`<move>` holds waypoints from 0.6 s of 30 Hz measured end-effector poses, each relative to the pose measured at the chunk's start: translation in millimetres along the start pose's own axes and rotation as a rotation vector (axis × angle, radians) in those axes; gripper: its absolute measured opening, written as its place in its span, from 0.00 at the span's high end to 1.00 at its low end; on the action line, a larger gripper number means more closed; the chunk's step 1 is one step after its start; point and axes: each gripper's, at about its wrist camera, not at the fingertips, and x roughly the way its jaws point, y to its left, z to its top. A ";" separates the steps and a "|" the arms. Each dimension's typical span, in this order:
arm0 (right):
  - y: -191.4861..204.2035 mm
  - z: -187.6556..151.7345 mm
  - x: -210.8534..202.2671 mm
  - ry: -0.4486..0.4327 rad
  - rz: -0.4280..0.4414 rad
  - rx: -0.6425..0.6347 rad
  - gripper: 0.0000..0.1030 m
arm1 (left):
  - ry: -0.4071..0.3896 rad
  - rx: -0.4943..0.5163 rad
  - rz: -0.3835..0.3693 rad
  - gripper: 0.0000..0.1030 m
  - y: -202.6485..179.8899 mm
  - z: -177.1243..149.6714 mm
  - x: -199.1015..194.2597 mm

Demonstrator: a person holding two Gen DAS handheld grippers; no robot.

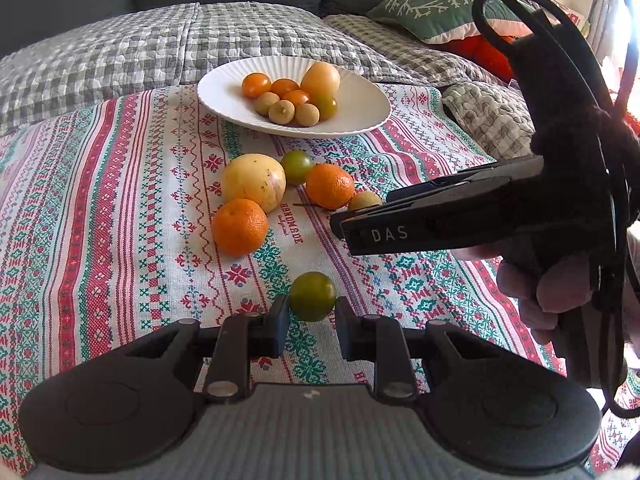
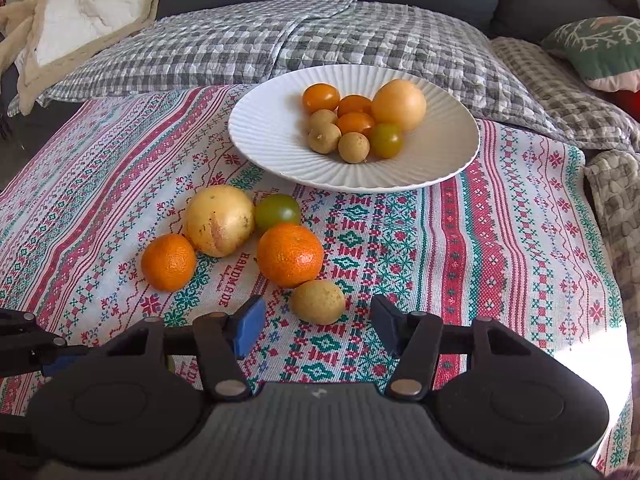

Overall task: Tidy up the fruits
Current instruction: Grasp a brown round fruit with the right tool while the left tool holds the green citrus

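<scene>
A white ribbed plate (image 1: 224, 92) (image 2: 264, 136) at the back holds several small fruits. On the patterned cloth lie a large yellow fruit (image 1: 253, 181) (image 2: 219, 220), two oranges (image 1: 239, 227) (image 1: 330, 185) (image 2: 168, 261) (image 2: 289, 255), a green tomato (image 1: 297, 166) (image 2: 277, 211) and a small tan fruit (image 2: 318, 301). My left gripper (image 1: 312, 312) is open, its fingers on either side of another green tomato (image 1: 312, 296). My right gripper (image 2: 316, 320) is open around the small tan fruit; it also shows from the side in the left wrist view (image 1: 352, 220).
A checked grey quilt (image 2: 240, 40) covers the sofa behind the cloth. A green patterned cushion (image 1: 432, 8) (image 2: 596, 48) lies at the back right. A cream blanket (image 2: 72, 20) is bunched at the back left.
</scene>
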 end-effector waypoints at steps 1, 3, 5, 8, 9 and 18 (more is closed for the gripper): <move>0.1 0.3 0.4 0.000 -0.003 -0.002 0.49 | 0.000 -0.001 0.000 0.99 -0.1 0.1 -0.1; 0.8 0.4 -0.2 -0.006 -0.006 -0.005 0.55 | -0.001 -0.001 0.000 0.99 -0.5 0.3 -0.2; 1.0 0.7 -0.4 -0.006 -0.001 -0.007 0.59 | -0.001 -0.001 0.001 0.99 -0.4 0.3 -0.4; 1.0 0.1 -1.2 -0.008 0.001 -0.014 0.67 | -0.001 -0.001 0.002 0.99 0.0 0.5 -0.5; 0.9 0.0 -1.3 -0.009 -0.001 -0.017 0.70 | -0.002 -0.003 0.003 0.99 0.0 0.8 -0.9; -0.5 -2.1 -3.6 -0.014 0.002 -0.021 0.75 | -0.009 -0.010 0.010 0.99 1.3 3.1 -1.8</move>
